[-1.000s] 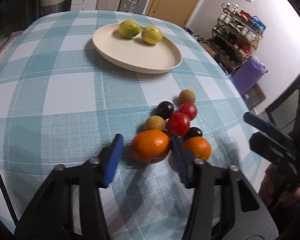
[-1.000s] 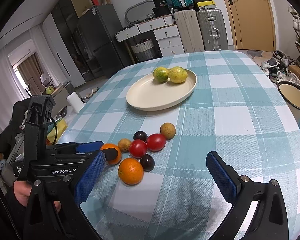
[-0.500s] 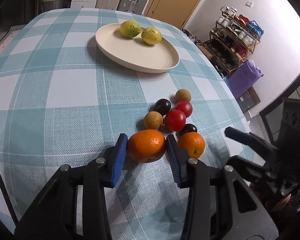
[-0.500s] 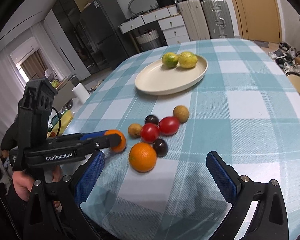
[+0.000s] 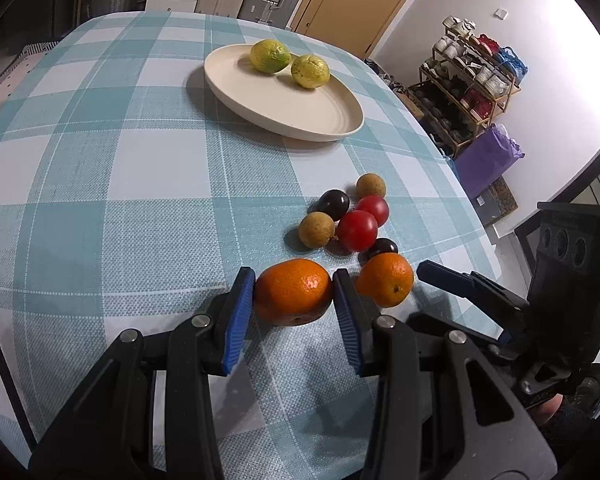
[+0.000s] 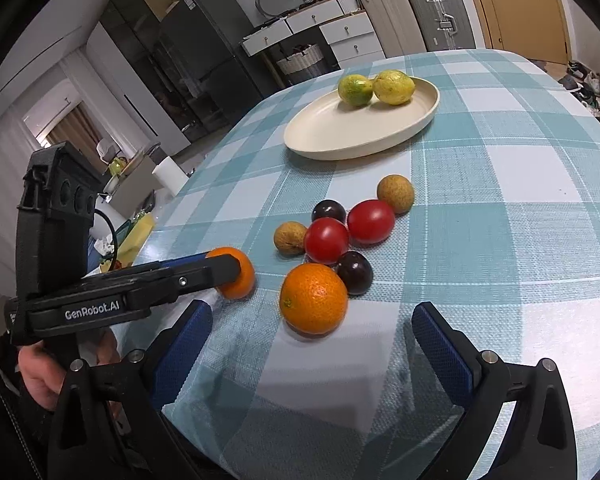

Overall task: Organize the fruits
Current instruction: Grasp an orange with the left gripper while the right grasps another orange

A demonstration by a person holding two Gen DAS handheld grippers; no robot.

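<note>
Fruits lie loose on the table (image 5: 100,184); one orange (image 5: 293,292) sits clamped between the left gripper (image 5: 294,312) jaws, ready, I judge, to lift toward the plate (image 5: 332,120). Right gripper (image 6: 312,344) gapes empty, second orange (image 6: 314,298) just ahead. Only its view shows the holding hand (image 6: 40,376).

readable text: just "GenRobot.AI", white letters | where: side of the black plastic left gripper (image 6: 236,270) with blue pads, right wrist view | box labels up on the far cabinet: too small to read
</note>
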